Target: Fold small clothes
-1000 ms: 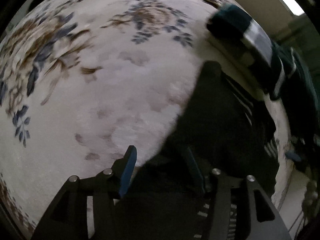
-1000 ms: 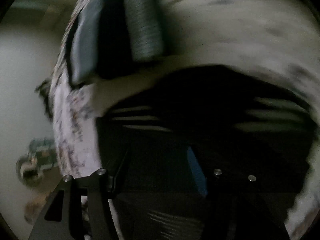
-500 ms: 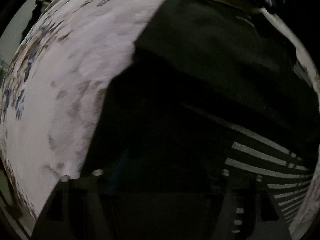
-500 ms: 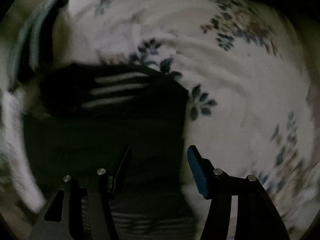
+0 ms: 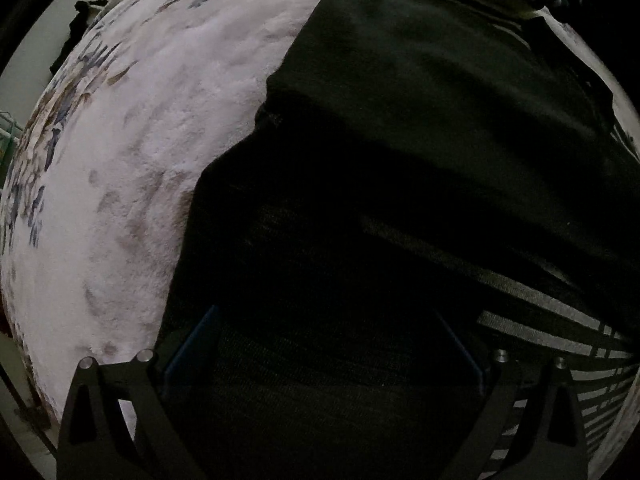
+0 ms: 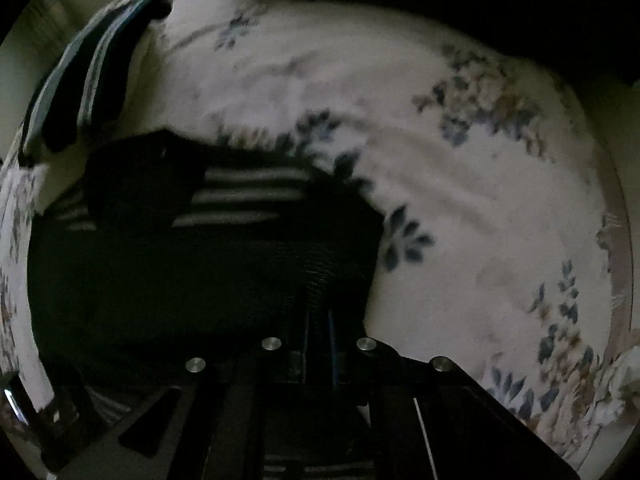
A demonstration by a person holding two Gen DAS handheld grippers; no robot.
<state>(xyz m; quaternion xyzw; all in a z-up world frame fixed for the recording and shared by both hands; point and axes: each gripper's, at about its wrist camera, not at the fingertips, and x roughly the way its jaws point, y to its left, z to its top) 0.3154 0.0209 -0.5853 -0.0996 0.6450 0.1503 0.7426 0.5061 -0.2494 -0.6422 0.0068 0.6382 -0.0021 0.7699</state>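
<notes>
A black garment with white stripes (image 5: 420, 128) lies on a white floral blanket (image 5: 160, 128). My left gripper (image 5: 324, 344) is open, its blue pads wide apart, low over the garment's near part. In the right wrist view the same garment (image 6: 200, 248) lies at the left, and my right gripper (image 6: 318, 332) is shut on a raised fold of its cloth near the garment's right edge.
A folded dark and light striped garment (image 6: 84, 80) lies at the blanket's far left edge in the right wrist view. The floral blanket (image 6: 480, 200) stretches to the right. A wall or floor shows beyond its edge.
My right gripper has closed from open onto the garment's edge. My left gripper has moved over the garment and its jaws have spread wider.
</notes>
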